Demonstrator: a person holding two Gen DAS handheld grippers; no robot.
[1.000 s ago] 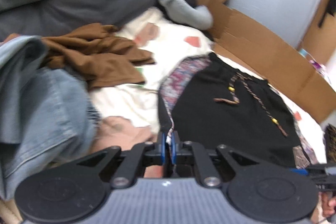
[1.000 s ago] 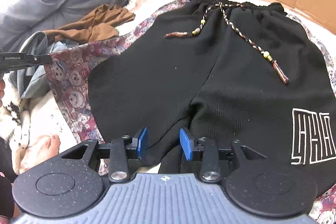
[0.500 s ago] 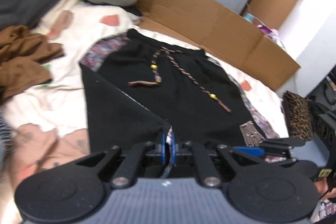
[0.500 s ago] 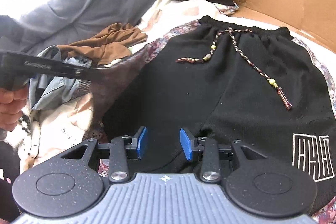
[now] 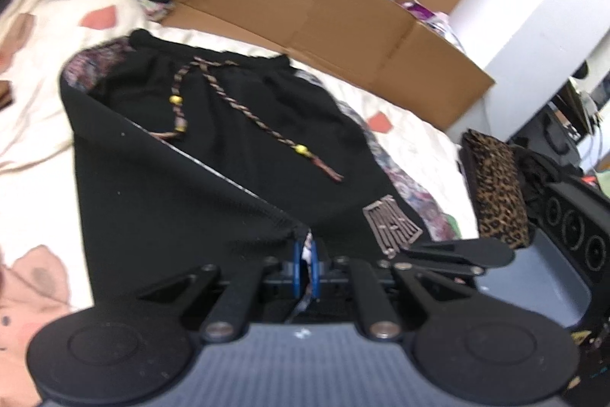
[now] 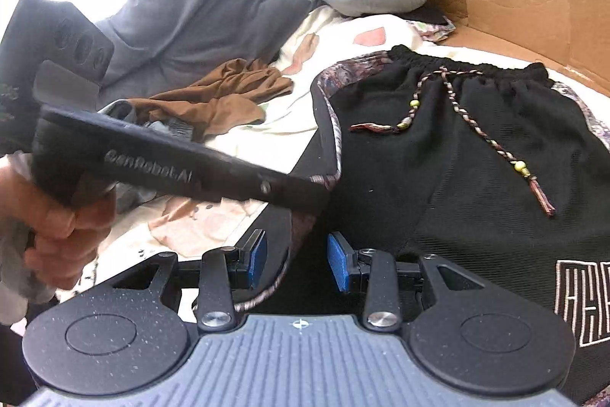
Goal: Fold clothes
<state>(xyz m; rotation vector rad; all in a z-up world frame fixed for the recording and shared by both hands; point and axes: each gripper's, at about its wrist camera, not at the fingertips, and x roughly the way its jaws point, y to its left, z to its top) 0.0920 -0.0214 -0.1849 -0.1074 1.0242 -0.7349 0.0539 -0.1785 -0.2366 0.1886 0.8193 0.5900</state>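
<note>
The left gripper [image 5: 305, 267] pinched a hem corner of the black shorts [image 5: 244, 124], which lay on the cream bedspread [image 5: 415, 136] with one leg lifted across. The right gripper [image 6: 296, 264] stood spread, fabric between its pads untouched.

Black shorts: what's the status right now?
Left gripper shut on black shorts hem, lifted over. Right gripper open, low at the leg. Nothing blocking; brown garment lies apart.

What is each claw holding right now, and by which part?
The left claw is shut on the black shorts, pinching the hem corner of one leg and lifting it across. The right claw is open and holds nothing.
</note>
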